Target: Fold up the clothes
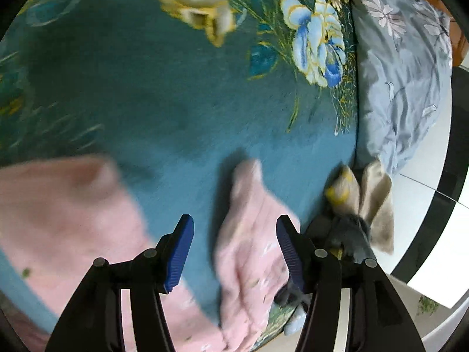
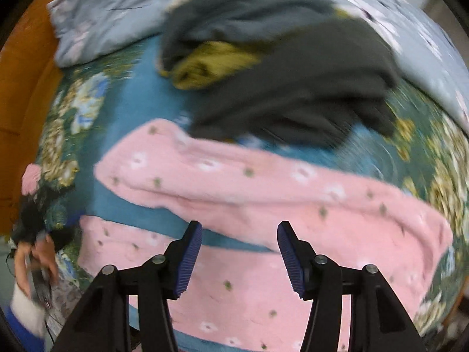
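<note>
Pink fleece trousers with small flowers [image 2: 263, 187] lie spread on the teal floral bedspread [image 2: 137, 102]; both legs run across the right wrist view. In the left wrist view the same pink garment [image 1: 252, 252] shows as two blurred parts, one left, one between the fingers. My left gripper [image 1: 234, 252] is open and empty above the pink cloth. My right gripper [image 2: 239, 259] is open and empty just above the nearer pink leg.
A pile of dark grey and mustard clothes [image 2: 278, 67] lies beyond the trousers. A pale blue floral duvet [image 1: 401, 67] bunches at the bed's edge, with beige and grey cloth [image 1: 360, 202] beside it. White floor [image 1: 425, 205] lies past the edge. A person's hand [image 2: 32, 264] shows at left.
</note>
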{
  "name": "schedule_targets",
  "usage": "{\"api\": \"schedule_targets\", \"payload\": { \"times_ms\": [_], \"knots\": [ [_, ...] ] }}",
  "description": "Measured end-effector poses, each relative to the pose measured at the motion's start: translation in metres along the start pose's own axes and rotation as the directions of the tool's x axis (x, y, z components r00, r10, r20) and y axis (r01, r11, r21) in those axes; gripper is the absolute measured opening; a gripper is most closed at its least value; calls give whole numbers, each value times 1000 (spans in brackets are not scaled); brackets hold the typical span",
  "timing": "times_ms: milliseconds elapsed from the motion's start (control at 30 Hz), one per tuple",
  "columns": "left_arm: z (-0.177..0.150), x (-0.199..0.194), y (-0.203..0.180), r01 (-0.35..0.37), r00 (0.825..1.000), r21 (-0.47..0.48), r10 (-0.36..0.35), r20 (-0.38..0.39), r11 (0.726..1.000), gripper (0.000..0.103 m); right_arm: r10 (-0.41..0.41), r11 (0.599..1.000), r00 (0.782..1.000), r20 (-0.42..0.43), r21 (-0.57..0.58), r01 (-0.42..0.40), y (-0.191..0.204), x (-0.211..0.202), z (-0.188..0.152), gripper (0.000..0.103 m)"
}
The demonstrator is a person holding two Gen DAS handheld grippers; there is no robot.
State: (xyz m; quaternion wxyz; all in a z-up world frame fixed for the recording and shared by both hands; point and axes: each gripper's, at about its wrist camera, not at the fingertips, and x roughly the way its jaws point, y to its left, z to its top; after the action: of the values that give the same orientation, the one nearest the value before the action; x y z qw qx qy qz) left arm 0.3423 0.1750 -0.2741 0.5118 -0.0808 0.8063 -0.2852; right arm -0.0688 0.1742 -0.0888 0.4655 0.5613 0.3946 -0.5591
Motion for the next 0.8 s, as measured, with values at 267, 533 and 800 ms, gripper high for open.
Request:
{"api": "schedule_targets", "payload": {
  "times_ms": [267, 533, 800],
  "knots": [
    [14, 55, -38, -155, 988, 54, 155, 10, 986, 10, -33, 989, 999, -31, 140, 37, -68, -2, -43, 57],
    [-15, -25, -66, 48, 976, 271, -103, 191, 961, 6, -9, 949, 1000, -25, 315, 17, -138, 0, -64, 57],
    [3, 5, 27, -317, 942, 0, 315, 120, 948, 13, 63, 837, 998, -21, 545, -42, -215, 23, -66, 57]
  ]
}}
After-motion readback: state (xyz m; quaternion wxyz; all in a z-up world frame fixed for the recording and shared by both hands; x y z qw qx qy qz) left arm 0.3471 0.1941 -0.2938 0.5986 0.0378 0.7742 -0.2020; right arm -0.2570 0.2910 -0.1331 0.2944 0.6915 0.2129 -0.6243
